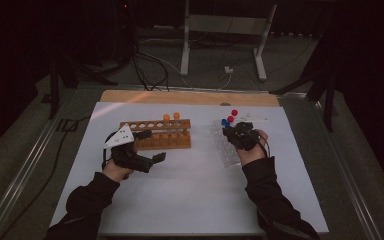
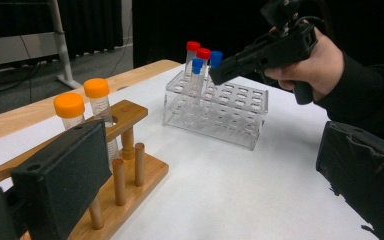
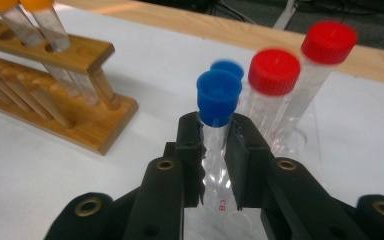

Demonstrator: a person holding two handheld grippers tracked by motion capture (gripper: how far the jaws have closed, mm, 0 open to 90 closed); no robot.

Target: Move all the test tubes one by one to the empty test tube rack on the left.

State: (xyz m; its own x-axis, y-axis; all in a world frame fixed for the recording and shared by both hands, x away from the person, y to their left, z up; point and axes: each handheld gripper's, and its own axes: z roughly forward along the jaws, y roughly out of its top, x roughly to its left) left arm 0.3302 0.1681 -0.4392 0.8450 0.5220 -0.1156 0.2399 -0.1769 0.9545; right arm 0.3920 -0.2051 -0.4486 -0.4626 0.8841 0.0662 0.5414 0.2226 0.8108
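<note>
Blue-capped tube (image 3: 219, 102) pinched just under its cap by the right gripper (image 3: 214, 150), standing among its neighbours in the clear rack (image 2: 215, 112).

Going left to right: the left gripper (image 1: 152, 159) hovers with its jaws spread wide and holding nothing, just in front of the wooden rack (image 1: 162, 135), where two orange-capped tubes (image 2: 82, 107) stand at the near end; a careless swing here could knock that rack or tip those tubes. Over at the clear rack, the right gripper's jaws are clamped on the blue-capped tube's neck. A second blue-capped tube (image 3: 228, 67) and two red-capped tubes (image 3: 300, 65) stand close behind it, so a tilted pull risks dragging against them or lifting the light rack off the white mat (image 1: 190, 195). The hold is narrow and on smooth plastic, so I judge the tube may slip or twist if squeezed unevenly.
</note>
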